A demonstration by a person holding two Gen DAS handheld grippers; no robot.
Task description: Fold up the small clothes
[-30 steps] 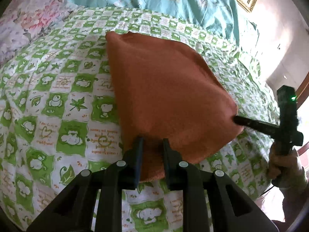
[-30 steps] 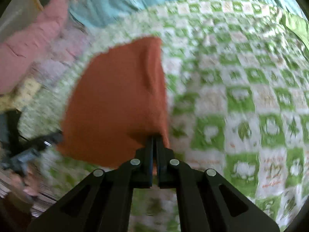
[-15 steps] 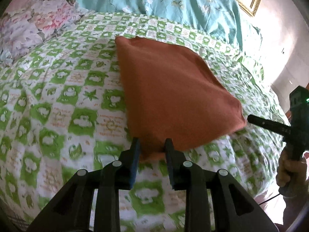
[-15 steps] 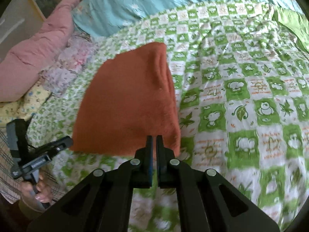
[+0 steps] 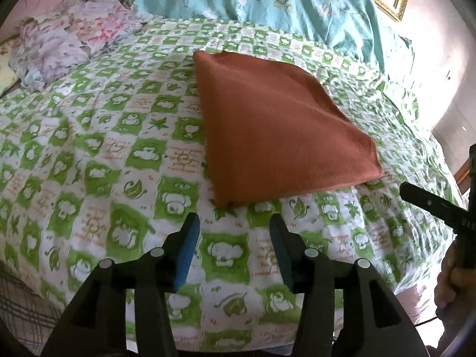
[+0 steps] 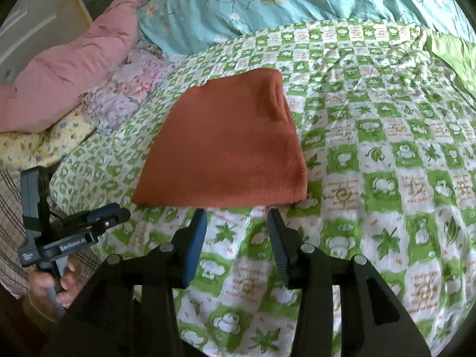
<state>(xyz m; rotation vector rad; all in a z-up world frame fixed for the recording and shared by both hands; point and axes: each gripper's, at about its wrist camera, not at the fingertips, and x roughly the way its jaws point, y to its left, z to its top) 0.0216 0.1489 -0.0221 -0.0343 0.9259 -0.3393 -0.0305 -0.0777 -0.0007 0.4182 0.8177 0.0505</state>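
Left wrist view: the rust-orange cloth [image 5: 276,136] lies folded flat on the bed [image 5: 89,154], which is covered in a green-and-white checked sheet. The left gripper [image 5: 233,232] hangs just short of the cloth's near corner, its fingers [image 5: 187,244] parted and opening, with only bare sheet between them; they do not touch the cloth. Beyond the cloth a teal floral duvet [image 5: 267,3] is bunched at the head of the bed, and a pale floral pillow [image 5: 65,38] sits off the cloth's far left side. To the right of the cloth, past its near right corner, the right gripper [image 5: 416,197] pokes in from the frame edge, gripped by a hand [image 5: 449,282].

Right wrist view: the same cloth [image 6: 226,151] lies on the checked bed [image 6: 386,154], a soft crease showing near its far right corner. The right gripper [image 6: 236,218] sits just before the cloth's near edge, its fingers [image 6: 195,247] spread apart and opening, nothing pinched between them and clear of the cloth. Left of the cloth's near left corner the left gripper [image 6: 116,212] hovers over the bed's edge, held by a hand [image 6: 50,285]; its fingers are seen side-on, so their gap cannot be judged here. A pink quilt [image 6: 74,65] is heaped beyond the cloth to the left, beside the teal duvet [image 6: 297,3].
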